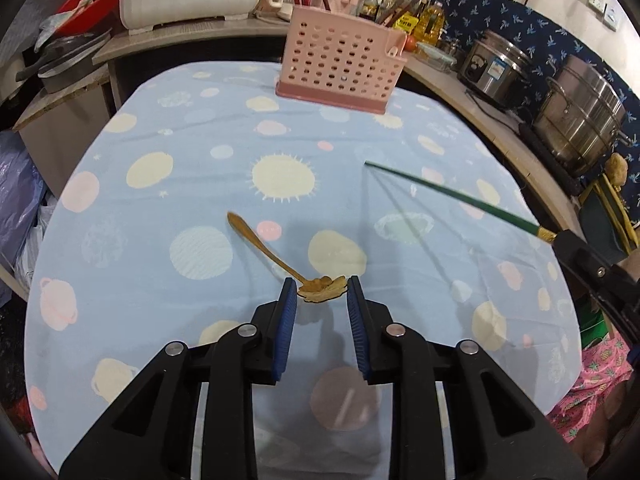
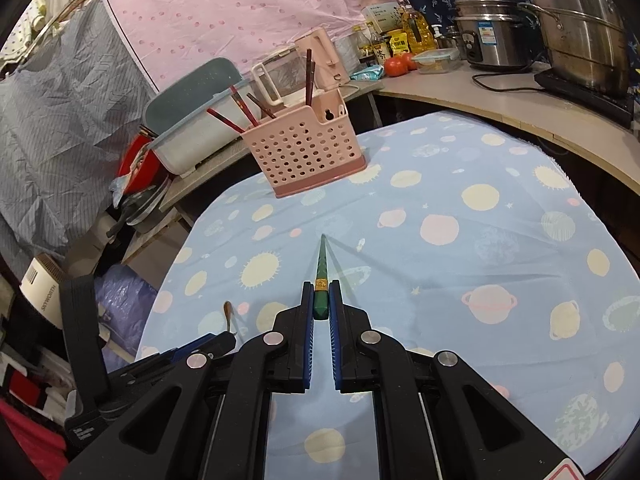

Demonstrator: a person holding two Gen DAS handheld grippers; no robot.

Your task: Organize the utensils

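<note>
- Left gripper (image 1: pixel 322 294), lower centre: released, pads flanking the gold spoon (image 1: pixel 280 262) (its ornate end).
- Right gripper (image 2: pixel 321 308): clenched on the green chopstick (image 2: pixel 322 276), pointing toward the pink utensil basket (image 2: pixel 306 148) above.

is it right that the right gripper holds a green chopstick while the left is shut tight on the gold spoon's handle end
Not quite. The left wrist view shows the left gripper open, its fingers either side of the spoon's bowl end, not the handle end. The rest holds: the right gripper is shut on the green chopstick.
</note>
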